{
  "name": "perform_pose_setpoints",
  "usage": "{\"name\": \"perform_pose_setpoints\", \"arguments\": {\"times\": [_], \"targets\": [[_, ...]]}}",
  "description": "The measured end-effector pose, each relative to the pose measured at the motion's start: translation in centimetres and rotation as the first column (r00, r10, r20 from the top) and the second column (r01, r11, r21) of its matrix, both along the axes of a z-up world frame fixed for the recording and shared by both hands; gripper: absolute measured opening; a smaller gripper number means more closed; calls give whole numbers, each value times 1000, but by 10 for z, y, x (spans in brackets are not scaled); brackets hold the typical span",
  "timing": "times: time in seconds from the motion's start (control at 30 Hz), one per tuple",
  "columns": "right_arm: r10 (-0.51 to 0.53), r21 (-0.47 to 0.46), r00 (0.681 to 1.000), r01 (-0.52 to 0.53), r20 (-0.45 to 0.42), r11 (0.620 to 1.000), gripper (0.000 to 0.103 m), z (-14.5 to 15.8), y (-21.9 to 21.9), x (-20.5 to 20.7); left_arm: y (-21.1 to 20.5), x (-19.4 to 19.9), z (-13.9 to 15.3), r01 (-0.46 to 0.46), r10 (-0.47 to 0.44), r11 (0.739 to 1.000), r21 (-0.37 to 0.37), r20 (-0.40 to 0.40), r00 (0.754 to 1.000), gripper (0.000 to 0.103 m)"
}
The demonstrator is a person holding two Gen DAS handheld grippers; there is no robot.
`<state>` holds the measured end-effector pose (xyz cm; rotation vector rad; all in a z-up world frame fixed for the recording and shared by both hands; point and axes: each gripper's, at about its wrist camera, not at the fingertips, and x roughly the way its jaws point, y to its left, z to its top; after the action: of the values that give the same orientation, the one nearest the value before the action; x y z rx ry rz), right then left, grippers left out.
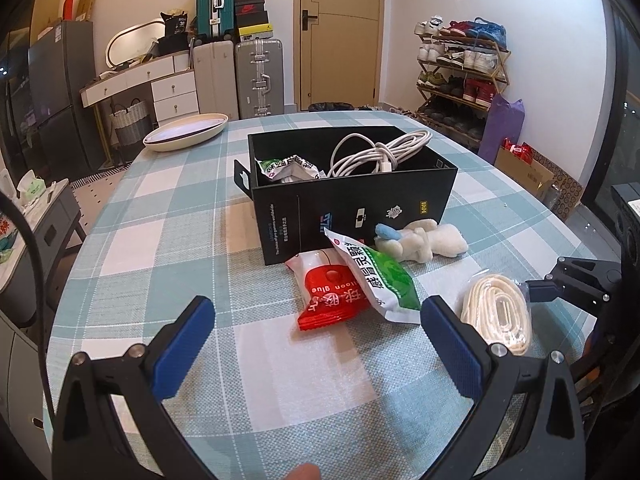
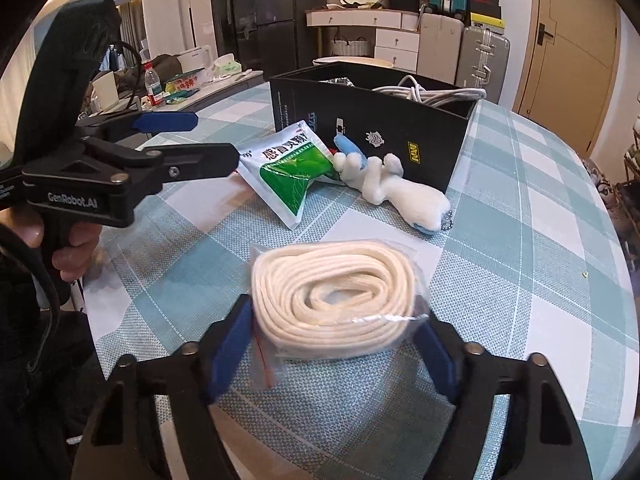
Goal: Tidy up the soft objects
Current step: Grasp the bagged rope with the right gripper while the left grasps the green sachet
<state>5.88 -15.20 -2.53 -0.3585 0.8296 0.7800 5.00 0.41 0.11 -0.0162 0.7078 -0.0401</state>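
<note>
A black box (image 1: 360, 204) stands on the checked table and holds a white cable (image 1: 376, 152) and a green-white sachet (image 1: 288, 168). In front of it lie a red packet (image 1: 328, 300), a green-white sachet (image 1: 376, 280), a white plush toy (image 1: 420, 240) and a bagged coil of white rope (image 1: 496, 312). My left gripper (image 1: 316, 320) is open and empty, just short of the red packet. My right gripper (image 2: 336, 332) has its jaws around the near end of the rope bag (image 2: 336, 292), the pads touching the plastic. The left gripper (image 2: 200, 136) also shows in the right wrist view.
A white oval dish (image 1: 186, 131) sits at the table's far left. The checked tablecloth (image 1: 168, 240) runs to a curved edge on each side. Suitcases (image 1: 258, 76), drawers and a shoe rack (image 1: 460, 68) stand beyond the table.
</note>
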Motion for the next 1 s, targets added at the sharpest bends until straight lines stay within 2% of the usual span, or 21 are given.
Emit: {"name": "perform_pose_setpoints", "arguments": {"times": [0.03, 0.17, 0.33, 0.5, 0.7, 0.8, 0.9, 1.0], "targets": [[8, 1, 1000, -8, 8, 1000, 64, 0, 1, -1, -1, 1, 0, -2, 2, 1000, 2, -1, 1000, 103], [5, 27, 1000, -6, 20, 1000, 58, 3, -3, -1, -6, 3, -3, -10, 10, 1000, 3, -15, 1000, 103], [-28, 79, 999, 26, 21, 997, 58, 11, -16, 4, -16, 7, -3, -7, 8, 1000, 26, -28, 1000, 103], [-68, 115, 997, 65, 21, 991, 58, 17, -27, 9, -28, 12, -1, -27, 28, 994, 108, -11, 1000, 103], [-98, 137, 995, 94, 20, 986, 58, 20, -37, 11, -45, 20, -2, 17, -17, 986, 165, -1, 1000, 102], [-113, 144, 993, 109, 19, 984, 58, 22, -42, 13, -51, 25, -6, 35, -33, 982, 188, -14, 999, 95], [-123, 150, 992, 119, 17, 982, 58, 23, -46, 15, -57, 31, -10, 44, -38, 974, 222, -29, 999, 94], [-128, 150, 992, 124, 17, 981, 58, 23, -47, 17, -62, 36, -13, 53, -42, 968, 246, -52, 998, 86]]}}
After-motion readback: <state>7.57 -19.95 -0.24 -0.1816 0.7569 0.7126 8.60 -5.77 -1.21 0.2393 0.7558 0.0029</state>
